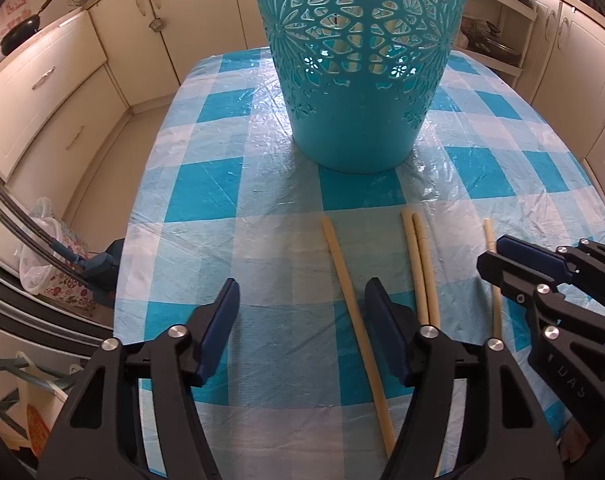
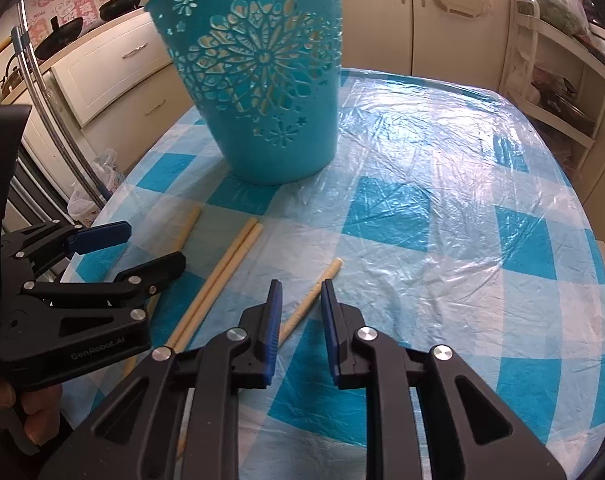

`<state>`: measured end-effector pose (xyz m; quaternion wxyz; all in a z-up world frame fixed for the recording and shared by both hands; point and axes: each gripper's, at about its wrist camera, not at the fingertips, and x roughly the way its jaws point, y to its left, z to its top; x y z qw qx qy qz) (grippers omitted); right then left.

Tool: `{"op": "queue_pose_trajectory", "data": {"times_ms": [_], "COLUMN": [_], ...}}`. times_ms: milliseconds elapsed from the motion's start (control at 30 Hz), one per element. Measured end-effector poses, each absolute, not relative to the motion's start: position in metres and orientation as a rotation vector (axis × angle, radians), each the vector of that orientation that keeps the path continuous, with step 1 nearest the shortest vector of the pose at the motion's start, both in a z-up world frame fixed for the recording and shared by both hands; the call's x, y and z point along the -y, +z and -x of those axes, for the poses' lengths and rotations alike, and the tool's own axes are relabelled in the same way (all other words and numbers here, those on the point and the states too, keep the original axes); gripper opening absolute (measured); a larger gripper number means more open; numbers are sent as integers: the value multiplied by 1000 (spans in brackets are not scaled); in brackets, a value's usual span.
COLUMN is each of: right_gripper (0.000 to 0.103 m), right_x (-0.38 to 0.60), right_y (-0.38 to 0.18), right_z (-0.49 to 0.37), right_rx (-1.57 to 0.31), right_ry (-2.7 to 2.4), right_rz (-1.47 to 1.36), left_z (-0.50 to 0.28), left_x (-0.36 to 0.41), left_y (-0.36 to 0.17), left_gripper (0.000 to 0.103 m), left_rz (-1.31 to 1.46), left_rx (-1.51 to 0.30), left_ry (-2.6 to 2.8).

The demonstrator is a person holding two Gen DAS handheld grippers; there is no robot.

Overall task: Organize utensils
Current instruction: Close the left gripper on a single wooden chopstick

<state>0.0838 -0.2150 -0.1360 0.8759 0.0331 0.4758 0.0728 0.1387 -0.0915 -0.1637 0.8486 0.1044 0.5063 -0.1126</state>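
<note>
Four pale wooden chopsticks (image 1: 352,300) lying near table's (image 1: 206,184) front edge, before teal perforated plastic basket (image 1: 358,80). Left gripper (image 1: 302,304) jaws parted, straddling leftmost chopstick; right gripper (image 2: 300,308) jaws narrowly apart, straddling rightmost chopstick (image 2: 314,294), not clamping.

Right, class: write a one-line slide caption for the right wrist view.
Right gripper straddles one chopstick on the checked tablecloth, near the teal basket.

Both grippers are chunky matte black plastic with triangular cutouts, shiny silver round screws at the pivots and dark blue pads on the fingers (image 1: 222,316), and the left gripper (image 2: 142,246) has pale "GenRobot.AI" lettering on its body at lower left.
</note>
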Motion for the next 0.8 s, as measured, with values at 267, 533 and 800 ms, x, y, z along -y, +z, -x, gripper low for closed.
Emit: {"op": "queue_pose_trajectory", "data": {"times_ms": [267,533,800], "right_gripper": [17,16,16], "right_x": [215,220,223], "right_y": [-135,-137,-137], "right_z": [-84,-86,-88], "right_rx": [-979,-983,-986], "right_ry": [132,103,112], "right_rz": [-41,-46,-83], "left_z": [-129,-144,-149], "left_x": [107,85,85], "left_y": [-161,-162,-163], "left_gripper": [7,6,6], "left_rz": [-250,-168,-215], "left_rx": [-1064,-1123,-1143], "left_ry": [-329,-385,-413]}}
